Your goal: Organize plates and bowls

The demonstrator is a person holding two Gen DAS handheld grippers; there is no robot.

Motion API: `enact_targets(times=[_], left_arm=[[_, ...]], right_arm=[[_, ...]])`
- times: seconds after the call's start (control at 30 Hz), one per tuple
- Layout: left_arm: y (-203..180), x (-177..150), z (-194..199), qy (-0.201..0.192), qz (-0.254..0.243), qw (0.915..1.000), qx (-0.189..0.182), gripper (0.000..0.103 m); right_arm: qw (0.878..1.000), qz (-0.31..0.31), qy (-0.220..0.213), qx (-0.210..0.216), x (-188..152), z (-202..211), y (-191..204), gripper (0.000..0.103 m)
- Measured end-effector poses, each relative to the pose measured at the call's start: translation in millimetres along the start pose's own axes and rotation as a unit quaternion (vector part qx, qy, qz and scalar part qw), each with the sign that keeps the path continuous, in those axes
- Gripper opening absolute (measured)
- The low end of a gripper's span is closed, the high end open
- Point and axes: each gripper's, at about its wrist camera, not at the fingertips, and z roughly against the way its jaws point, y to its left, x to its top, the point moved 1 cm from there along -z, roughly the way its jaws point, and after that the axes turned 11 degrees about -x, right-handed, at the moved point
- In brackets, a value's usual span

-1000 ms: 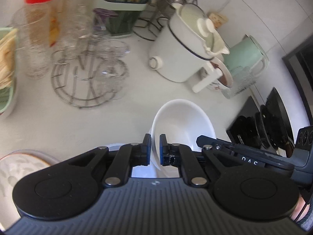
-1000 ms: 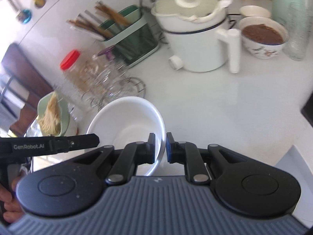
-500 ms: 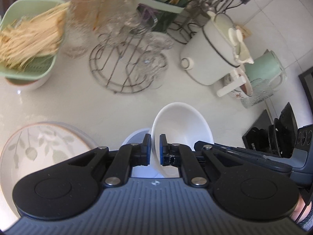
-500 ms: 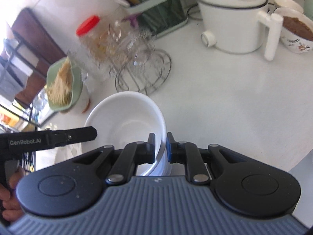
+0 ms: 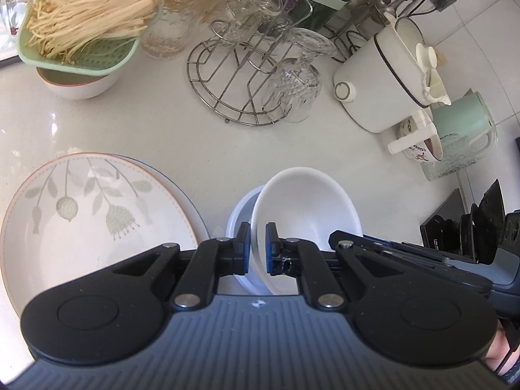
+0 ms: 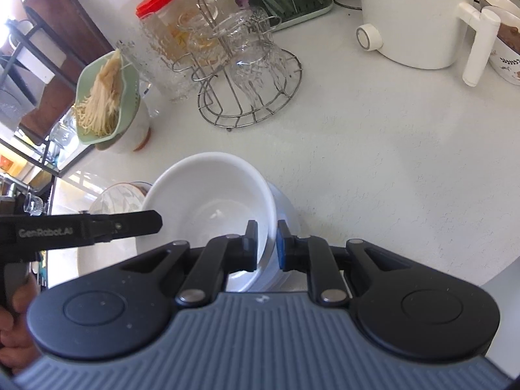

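A plain white bowl (image 5: 308, 208) (image 6: 208, 201) is held tilted between both grippers. My left gripper (image 5: 257, 243) is shut on one side of its rim. My right gripper (image 6: 267, 243) is shut on the opposite side. Directly under it sits a second, bluish-white bowl (image 5: 239, 214) (image 6: 287, 217) on the counter; the held bowl's base dips into it. A leaf-patterned plate (image 5: 91, 214) (image 6: 113, 198) lies on another plate just left of the bowls. The left gripper's finger (image 6: 130, 224) shows in the right wrist view, held by a hand.
Behind stand a wire rack with upturned glasses (image 5: 253, 74), a green colander of noodles (image 5: 87, 22) on a bowl, a white electric pot (image 5: 383, 74), a mint kettle (image 5: 464, 123) and a red-lidded jar (image 6: 162, 22). A black stove (image 5: 471, 221) is at the right.
Both grippers carried the white bowl down and toward the patterned plate. The bluish-white bowl has come into view beneath it, and the plate now fills the left.
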Motion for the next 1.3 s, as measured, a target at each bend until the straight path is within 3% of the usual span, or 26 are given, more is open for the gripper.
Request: enact_targets(times=[0.1,0.17,0.23,0.3,0.53,0.63,0.83,1.03,1.23,1.3], left_arm=[[3,1,1,0.000,0.011,0.9999,0.003,0.010],[5,1,1,-0.002,0.019,0.9998,0.007,0.017],[6,1,3,-0.006,0.023,0.9997,0.005,0.027],[6,0,5,-0.010,0.026,0.9996,0.006,0.037],[7,2,4,-0.012,0.034,0.9993,0.009,0.038],[7,3,3,-0.011,0.036,0.9993,0.009,0.038],[8,5,-1,-0.005,0.045,0.9989,0.011,0.038],[4,8,-4,0.002,0.042,0.9990,0.013,0.043],[-3,15,-11,0.014,0.028,0.9993,0.019,0.045],[-7,18,-15,0.018,0.025,0.9993,0.023,0.052]], right_arm=[[1.000,-0.001,-0.007,0.000,1,2,-2,0.016],[1.000,-0.007,-0.011,-0.003,2,3,-5,0.017],[1.000,-0.020,-0.013,-0.002,3,2,-10,0.034],[0.999,-0.030,-0.015,-0.002,4,0,-15,0.043],[0.993,-0.099,0.036,0.050,3,-32,-36,0.042],[0.986,-0.135,0.081,0.052,0,-47,-41,0.042],[0.978,-0.157,0.115,0.072,-7,-64,-39,0.041],[0.970,-0.179,0.134,0.092,-11,-73,-41,0.028],[0.969,-0.186,0.137,0.088,-14,-71,-47,0.025],[0.968,-0.190,0.138,0.085,-15,-70,-51,0.024]])
